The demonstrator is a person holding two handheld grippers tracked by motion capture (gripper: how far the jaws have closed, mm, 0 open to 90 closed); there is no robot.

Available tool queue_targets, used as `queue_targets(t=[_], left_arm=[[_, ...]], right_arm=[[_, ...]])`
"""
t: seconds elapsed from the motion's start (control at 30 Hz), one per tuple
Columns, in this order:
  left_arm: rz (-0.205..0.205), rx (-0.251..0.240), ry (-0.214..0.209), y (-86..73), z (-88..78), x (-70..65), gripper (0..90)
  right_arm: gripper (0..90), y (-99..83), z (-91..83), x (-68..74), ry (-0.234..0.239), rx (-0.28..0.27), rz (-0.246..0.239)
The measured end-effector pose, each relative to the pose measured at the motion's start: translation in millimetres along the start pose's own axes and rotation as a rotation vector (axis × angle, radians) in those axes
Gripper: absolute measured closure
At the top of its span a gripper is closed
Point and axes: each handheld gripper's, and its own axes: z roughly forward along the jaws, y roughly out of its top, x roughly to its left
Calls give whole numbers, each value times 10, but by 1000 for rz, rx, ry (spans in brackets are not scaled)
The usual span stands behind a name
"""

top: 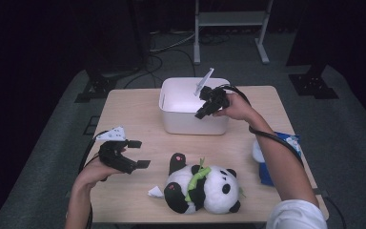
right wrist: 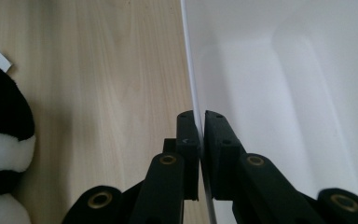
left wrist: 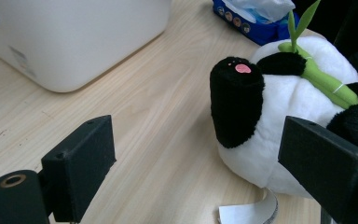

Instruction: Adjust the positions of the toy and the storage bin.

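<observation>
White bin (top: 190, 121) rim pinched between the right gripper's (top: 204, 112) closed jaws

dark room, grey carpet (top: 352, 138), wooden table (top: 133, 114).

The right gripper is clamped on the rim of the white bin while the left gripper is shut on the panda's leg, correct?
Not quite. The left gripper is open, its jaws apart beside the panda, as the left gripper view shows. The right gripper is indeed clamped on the white bin rim.

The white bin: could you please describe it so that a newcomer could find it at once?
On the wooden table, look to the far edge, beyond the plush panda. The white bin stands there, the only open box, with the right claw shut on its near rim.
</observation>
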Motion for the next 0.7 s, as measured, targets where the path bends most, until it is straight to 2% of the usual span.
queue_targets(t=[0.3, 0.7], left_arm=[[3, 6, -2, -13, 9, 11, 95], [-24, 23, 11, -87, 33, 71, 95]], right_arm=[[838, -115, -62, 125, 6, -3, 1], [843, -219, -115, 297, 17, -6, -10]])
